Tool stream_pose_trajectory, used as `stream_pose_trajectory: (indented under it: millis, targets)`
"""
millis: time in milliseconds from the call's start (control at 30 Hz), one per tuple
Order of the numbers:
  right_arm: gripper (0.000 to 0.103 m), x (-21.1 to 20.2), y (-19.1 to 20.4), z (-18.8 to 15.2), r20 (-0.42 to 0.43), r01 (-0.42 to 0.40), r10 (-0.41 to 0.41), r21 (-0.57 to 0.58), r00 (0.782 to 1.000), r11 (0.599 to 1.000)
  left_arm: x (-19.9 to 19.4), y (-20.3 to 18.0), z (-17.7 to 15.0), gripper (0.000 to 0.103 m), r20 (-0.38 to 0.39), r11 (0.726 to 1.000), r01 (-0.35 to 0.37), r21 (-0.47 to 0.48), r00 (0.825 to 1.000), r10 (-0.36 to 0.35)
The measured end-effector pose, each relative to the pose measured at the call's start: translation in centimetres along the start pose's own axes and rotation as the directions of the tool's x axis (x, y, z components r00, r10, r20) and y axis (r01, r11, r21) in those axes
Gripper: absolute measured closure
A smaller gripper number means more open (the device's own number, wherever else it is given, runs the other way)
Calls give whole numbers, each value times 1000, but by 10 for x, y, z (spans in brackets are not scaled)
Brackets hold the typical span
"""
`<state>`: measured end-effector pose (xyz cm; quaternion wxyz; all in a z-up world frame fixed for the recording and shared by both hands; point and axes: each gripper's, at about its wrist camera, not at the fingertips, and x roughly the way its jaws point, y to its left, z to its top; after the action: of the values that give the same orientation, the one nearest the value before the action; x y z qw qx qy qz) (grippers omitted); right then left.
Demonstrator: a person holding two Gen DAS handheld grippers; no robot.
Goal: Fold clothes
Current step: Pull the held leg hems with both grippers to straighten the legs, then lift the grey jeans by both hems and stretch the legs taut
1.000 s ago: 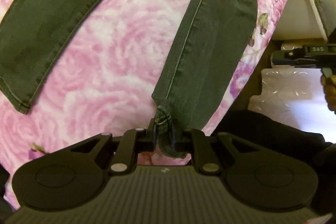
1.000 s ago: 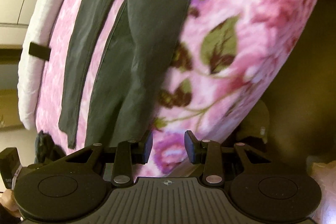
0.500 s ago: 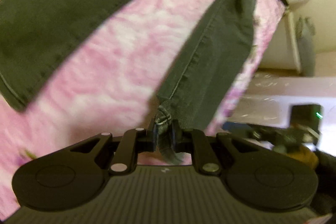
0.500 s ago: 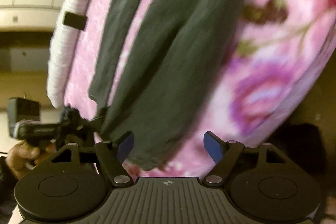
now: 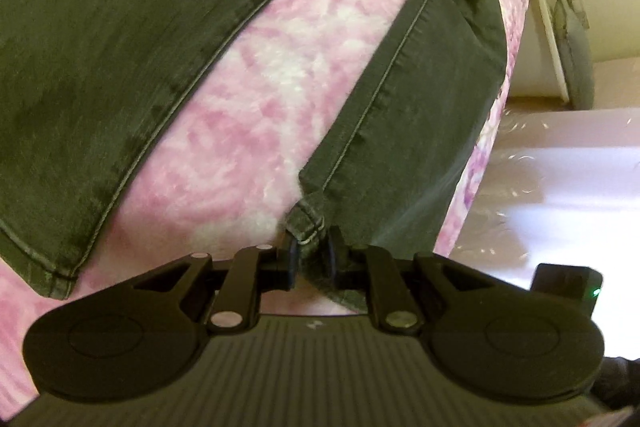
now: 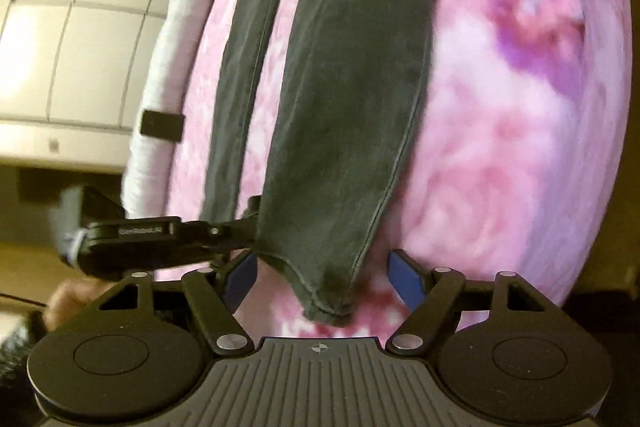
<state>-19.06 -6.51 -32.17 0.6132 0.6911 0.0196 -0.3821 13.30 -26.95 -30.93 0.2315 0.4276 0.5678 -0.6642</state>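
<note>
Dark grey-green trousers (image 5: 416, 99) lie spread on a pink floral blanket (image 5: 248, 107), the legs apart. My left gripper (image 5: 310, 257) is shut on the hem corner of the right-hand leg. The other leg (image 5: 100, 67) lies flat to the left. In the right wrist view that same leg's hem (image 6: 328, 299) sits between the blue pads (image 6: 404, 279) of my right gripper (image 6: 322, 277), which is wide open and touches nothing. The left gripper (image 6: 132, 235) shows at the left there, clamped on the hem's far corner.
The blanket's edge drops off close behind the hem (image 5: 460, 219). A white glossy surface (image 5: 568, 187) lies beyond it. A white quilt edge (image 6: 160, 67) runs along the bed's far side, before pale panelled doors (image 6: 60, 27). A hand (image 6: 68, 299) holds the left gripper.
My right gripper has opened wide and moved onto the hem of the leg that the left gripper holds. The left gripper has kept its grip and shifted a little with the cloth.
</note>
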Motion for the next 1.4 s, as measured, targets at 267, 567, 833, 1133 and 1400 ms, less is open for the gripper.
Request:
stream_pose_trajectory:
  millis: [267, 567, 833, 1133, 1400]
  targets:
    - [96, -16, -4, 14, -28, 42, -41, 56, 999, 998, -4, 6, 8, 80, 4, 999, 30, -17, 1000, -30]
    - [101, -85, 44, 20, -93, 187, -201, -136, 975, 973, -12, -50, -25, 99, 6, 991, 85, 104, 996, -86]
    - [101, -152, 89, 20, -9, 335, -348, -245, 938, 910, -19, -114, -58, 103, 16, 969, 190, 157, 981, -195]
    - [101, -198, 103, 18, 83, 383, -375, -245, 923, 891, -33, -175, -71, 103, 20, 914, 298, 274, 949, -315]
    - [101, -171, 83, 14, 21, 413, -420, -242, 907, 878, -30, -132, -77, 103, 31, 961, 226, 161, 972, -234]
